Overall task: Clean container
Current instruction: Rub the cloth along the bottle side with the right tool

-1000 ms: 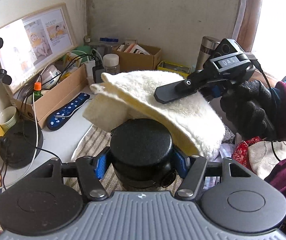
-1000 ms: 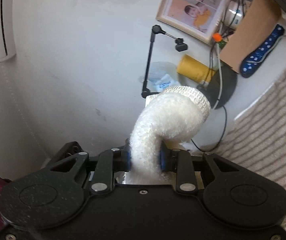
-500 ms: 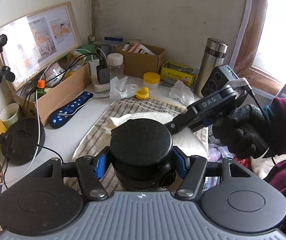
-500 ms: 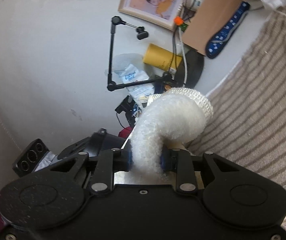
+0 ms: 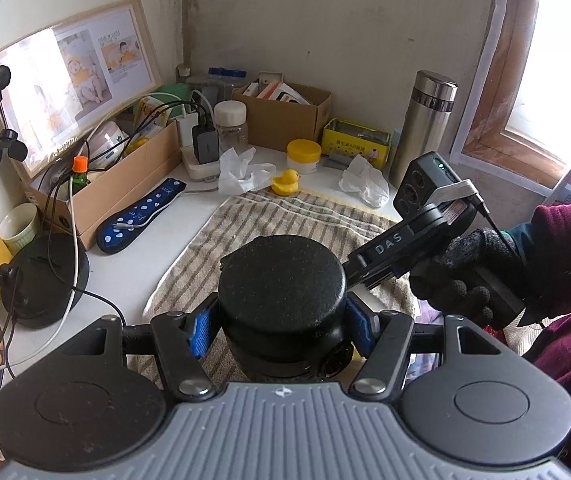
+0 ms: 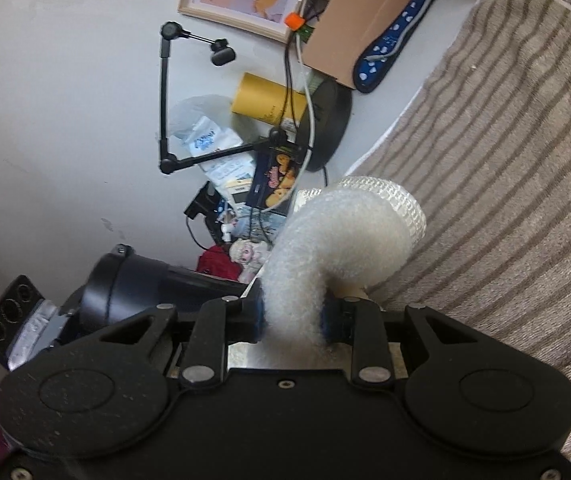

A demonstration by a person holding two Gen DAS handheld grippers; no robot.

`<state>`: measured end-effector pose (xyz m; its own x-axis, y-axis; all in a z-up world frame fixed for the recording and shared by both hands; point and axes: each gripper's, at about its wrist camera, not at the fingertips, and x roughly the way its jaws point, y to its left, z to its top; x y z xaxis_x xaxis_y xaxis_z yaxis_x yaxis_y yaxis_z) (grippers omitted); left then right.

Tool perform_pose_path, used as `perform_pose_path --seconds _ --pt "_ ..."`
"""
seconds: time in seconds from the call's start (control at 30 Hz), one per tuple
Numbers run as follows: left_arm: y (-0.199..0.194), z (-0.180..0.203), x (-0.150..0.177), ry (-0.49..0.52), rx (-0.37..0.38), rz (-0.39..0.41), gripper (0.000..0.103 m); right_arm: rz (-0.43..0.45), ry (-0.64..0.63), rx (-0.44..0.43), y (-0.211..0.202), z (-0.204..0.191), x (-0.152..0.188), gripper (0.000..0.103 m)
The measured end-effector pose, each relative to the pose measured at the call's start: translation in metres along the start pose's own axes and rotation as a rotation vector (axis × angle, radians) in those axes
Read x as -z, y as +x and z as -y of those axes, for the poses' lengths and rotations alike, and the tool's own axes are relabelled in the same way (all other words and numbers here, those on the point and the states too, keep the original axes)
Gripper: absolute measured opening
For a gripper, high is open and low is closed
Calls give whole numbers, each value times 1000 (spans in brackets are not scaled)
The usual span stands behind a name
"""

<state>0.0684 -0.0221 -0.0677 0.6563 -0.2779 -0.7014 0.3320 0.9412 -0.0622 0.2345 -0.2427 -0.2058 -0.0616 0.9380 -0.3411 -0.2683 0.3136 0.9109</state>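
Note:
My left gripper [image 5: 281,330] is shut on a black container with a round lid [image 5: 281,280], held upright over the striped towel [image 5: 285,220]. In the left wrist view a gloved hand [image 5: 457,280] holds my right gripper low on the container's right side, with its fingertips hidden behind the lid. In the right wrist view my right gripper [image 6: 291,320] is shut on a white fluffy cloth [image 6: 341,244] that curls forward over the towel [image 6: 505,160]. The black container [image 6: 125,284] lies to the left of it, close by.
Along the back wall stand a steel thermos [image 5: 425,120], a yellow tin [image 5: 355,142], a cardboard box [image 5: 285,112] and a jar [image 5: 230,124]. A rubber duck [image 5: 285,182], crumpled tissues [image 5: 365,184], a blue power strip [image 5: 141,214] and a black stand base [image 5: 41,276] ring the towel.
The right gripper has come down with the cloth from above the lid to low on the container's right side. The cloth has dropped out of the left wrist view.

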Motion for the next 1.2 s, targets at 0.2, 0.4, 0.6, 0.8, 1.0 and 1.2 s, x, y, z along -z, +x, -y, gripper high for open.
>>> perform_pose_path --seconds 0.2,0.4,0.6,0.8,1.0,1.2 --pt "0 1 -1 -6 -6 -7 64 -15 5 38 7 10 0 26" --pt "-1 2 -1 -15 -14 -11 64 -25 1 71 15 21 1 26" --pt "0 6 -3 -5 -30 -18 64 -37 -69 135 24 26 2 25" --pt "1 11 -4 4 -48 -24 64 -16 -130 165 27 28 6 25" --pt "0 12 -4 -15 -51 -27 64 9 -69 134 21 35 11 26" --pt "-4 16 -1 21 -59 -25 64 8 -1 66 9 30 13 26"
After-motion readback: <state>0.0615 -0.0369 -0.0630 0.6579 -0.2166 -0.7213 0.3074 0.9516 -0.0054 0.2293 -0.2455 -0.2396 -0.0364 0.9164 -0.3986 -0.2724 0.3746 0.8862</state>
